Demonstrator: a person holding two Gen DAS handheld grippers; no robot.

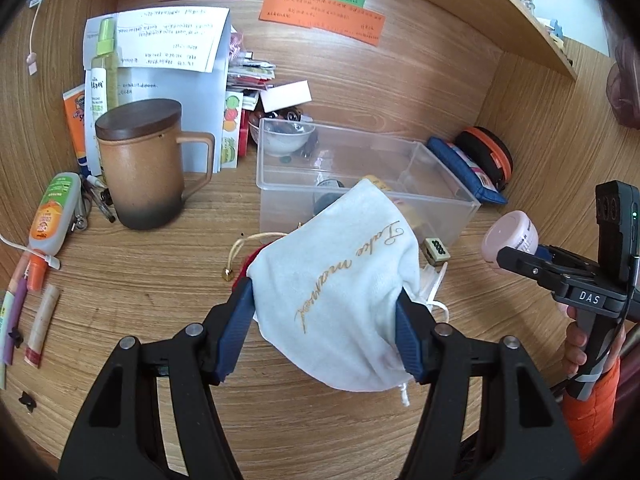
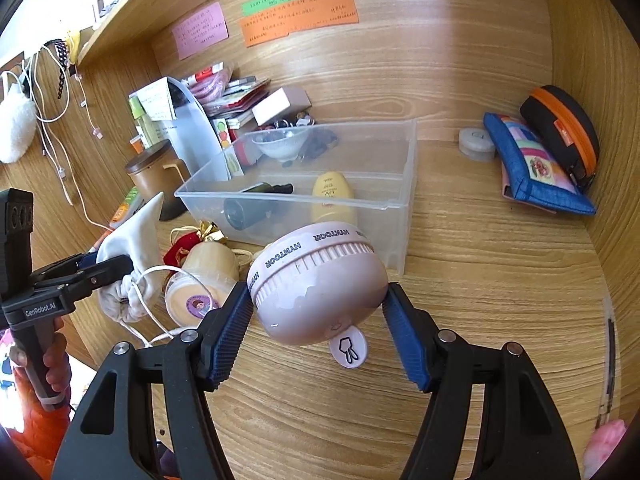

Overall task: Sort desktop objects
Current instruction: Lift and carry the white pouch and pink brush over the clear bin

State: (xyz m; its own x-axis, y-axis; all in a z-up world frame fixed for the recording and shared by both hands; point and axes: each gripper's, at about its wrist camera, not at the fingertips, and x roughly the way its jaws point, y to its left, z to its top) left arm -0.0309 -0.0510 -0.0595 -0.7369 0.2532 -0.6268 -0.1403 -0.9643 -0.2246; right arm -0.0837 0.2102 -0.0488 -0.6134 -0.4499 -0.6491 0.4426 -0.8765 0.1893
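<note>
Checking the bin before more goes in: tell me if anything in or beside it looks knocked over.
Inside the clear bin, the dark bottle and yellow tube lie flat. In front of it, a cream jar is tipped on its side against a red pouch. No spill shows.

bins: 1 [image 2: 360, 200] | mugs: 1 [image 1: 148, 172] | wall notes: 3 [image 1: 320, 12] | zip pouches: 2 [image 2: 536, 164]
</note>
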